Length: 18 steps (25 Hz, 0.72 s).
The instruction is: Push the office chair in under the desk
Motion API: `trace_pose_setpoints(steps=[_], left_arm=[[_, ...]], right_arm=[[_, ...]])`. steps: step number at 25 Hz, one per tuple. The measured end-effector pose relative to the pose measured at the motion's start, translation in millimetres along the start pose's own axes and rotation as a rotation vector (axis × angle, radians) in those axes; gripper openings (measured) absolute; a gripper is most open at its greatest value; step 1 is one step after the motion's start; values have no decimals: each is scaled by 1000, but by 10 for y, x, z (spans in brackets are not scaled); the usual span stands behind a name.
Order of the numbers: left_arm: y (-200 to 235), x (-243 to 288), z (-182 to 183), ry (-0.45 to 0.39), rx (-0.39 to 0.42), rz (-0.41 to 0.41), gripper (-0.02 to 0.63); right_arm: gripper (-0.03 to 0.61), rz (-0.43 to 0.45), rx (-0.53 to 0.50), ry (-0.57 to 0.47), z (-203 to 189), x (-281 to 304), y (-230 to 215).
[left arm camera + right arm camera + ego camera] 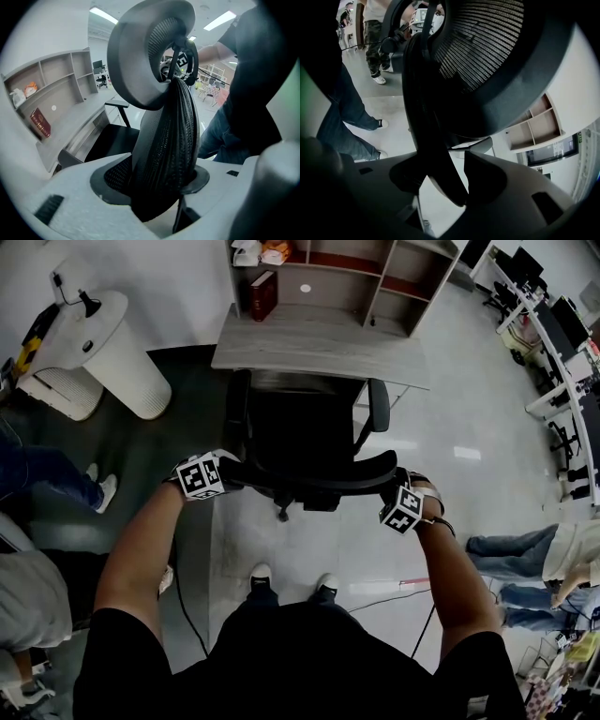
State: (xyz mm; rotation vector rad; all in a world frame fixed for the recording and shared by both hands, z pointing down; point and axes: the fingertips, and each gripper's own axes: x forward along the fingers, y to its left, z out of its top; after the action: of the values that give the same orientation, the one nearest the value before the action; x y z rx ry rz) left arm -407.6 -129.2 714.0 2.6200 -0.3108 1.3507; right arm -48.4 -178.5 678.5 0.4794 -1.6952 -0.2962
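The black mesh office chair (300,432) stands in front of the grey desk (319,348), its seat partly under the desk's front edge. I hold the top of its backrest (314,476) from behind with both hands. My left gripper (231,474) is at the backrest's left end; in the left gripper view the mesh backrest (171,140) fills the gap of that gripper (159,187), and both pads press on it. My right gripper (397,491) is at the right end; in its own view the backrest's edge (426,117) sits pinched in the right gripper (450,183).
A white cylindrical appliance (117,352) stands left of the desk. A red book (263,294) leans in the shelf unit on the desk. Bystanders' legs are at the left (56,479) and right (525,545). A cable (384,596) lies on the floor beside my feet (291,579).
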Motion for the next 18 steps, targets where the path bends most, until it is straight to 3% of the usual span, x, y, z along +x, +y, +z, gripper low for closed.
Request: trace_pose_setpoints(steps=[18], left_arm=[[131,-17,-27,-7,21,-9,259]], right_arm=[[236,-6,14,13,54,33,-11]])
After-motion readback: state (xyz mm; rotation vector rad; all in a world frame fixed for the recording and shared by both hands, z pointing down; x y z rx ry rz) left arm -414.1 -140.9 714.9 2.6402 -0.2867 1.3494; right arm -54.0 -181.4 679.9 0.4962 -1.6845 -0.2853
